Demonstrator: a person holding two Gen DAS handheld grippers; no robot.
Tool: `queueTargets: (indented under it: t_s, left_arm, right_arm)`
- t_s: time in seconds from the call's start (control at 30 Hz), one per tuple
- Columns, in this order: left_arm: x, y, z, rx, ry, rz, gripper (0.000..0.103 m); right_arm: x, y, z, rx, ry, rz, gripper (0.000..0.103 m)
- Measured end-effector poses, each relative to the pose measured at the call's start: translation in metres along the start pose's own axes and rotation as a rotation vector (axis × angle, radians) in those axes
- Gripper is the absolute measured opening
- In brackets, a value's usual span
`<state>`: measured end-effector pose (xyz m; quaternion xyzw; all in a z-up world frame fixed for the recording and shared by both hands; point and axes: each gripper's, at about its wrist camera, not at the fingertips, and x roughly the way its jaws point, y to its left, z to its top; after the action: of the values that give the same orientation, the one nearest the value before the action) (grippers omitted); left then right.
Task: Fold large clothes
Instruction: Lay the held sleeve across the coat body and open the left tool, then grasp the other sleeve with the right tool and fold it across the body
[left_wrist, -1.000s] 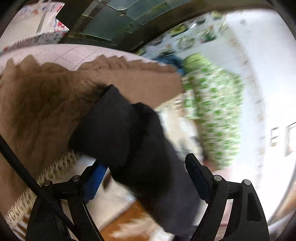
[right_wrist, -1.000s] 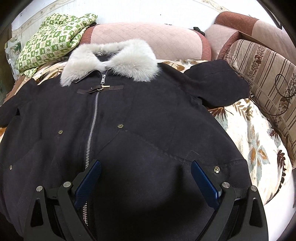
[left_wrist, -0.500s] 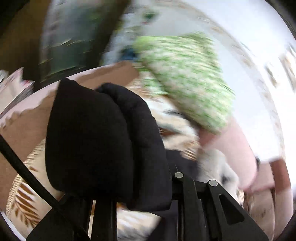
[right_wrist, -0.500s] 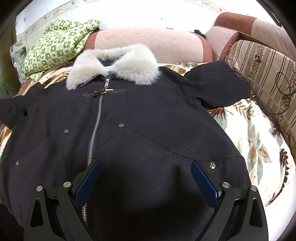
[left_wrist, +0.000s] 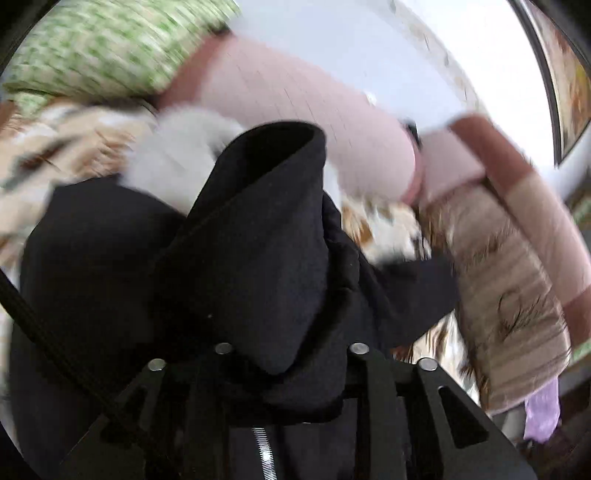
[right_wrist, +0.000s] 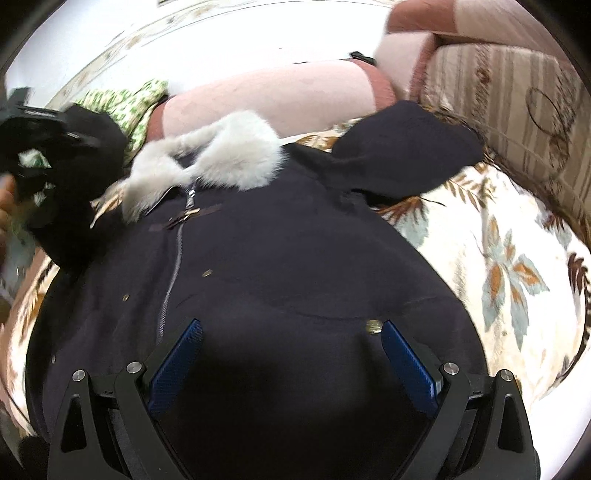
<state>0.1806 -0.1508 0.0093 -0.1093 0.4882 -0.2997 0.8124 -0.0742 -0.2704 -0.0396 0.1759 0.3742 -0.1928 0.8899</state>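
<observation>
The black coat (right_wrist: 295, 266) lies front up on the floral sofa cover (right_wrist: 517, 266), zipper closed. L gripper (left_wrist: 284, 354) has its fingers clamped on the coat's sleeve (left_wrist: 258, 240), lifted over the body. R gripper (right_wrist: 291, 354) hovers w/ fingers wide apart, holding nothing.

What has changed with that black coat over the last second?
The left gripper closed on the coat sleeve and swung it inward over the coat, toward the fur collar. The right gripper stayed open above the hem.
</observation>
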Motion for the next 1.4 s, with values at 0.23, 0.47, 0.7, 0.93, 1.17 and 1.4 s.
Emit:
queueTargets:
  t_s: [0.23,0.47,0.7,0.93,1.17,1.4]
  left_arm:
    - [0.015,-0.014,-0.040,0.028,0.046,-0.006,0.071]
    - [-0.082,0.005,-0.112,0.050,-0.078,0.138,0.078]
    - [-0.139,0.038,-0.161,0.058,-0.164,0.288,0.078]
    - [-0.144,0.042,-0.181,0.106,-0.129,0.334,0.083]
    - [-0.138,0.043,-0.183,0.055,-0.104,0.286,0.084]
    - [-0.132,0.039,-0.188,0.077,-0.074,0.311,0.084]
  right_arm:
    - [-0.001,-0.026,0.010,0.057,0.009,0.012,0.099]
    - [0.036,-0.020,0.054,0.046,0.044,0.072,0.099]
    - [0.111,0.003,0.086,0.017,0.150,0.078,0.094]
    - [0.115,0.030,0.115,-0.082,0.164,0.164,0.008]
    - [0.137,0.005,0.134,-0.025,0.155,0.087,0.008]
    - [0.162,-0.028,0.113,0.054,0.176,0.039,0.022]
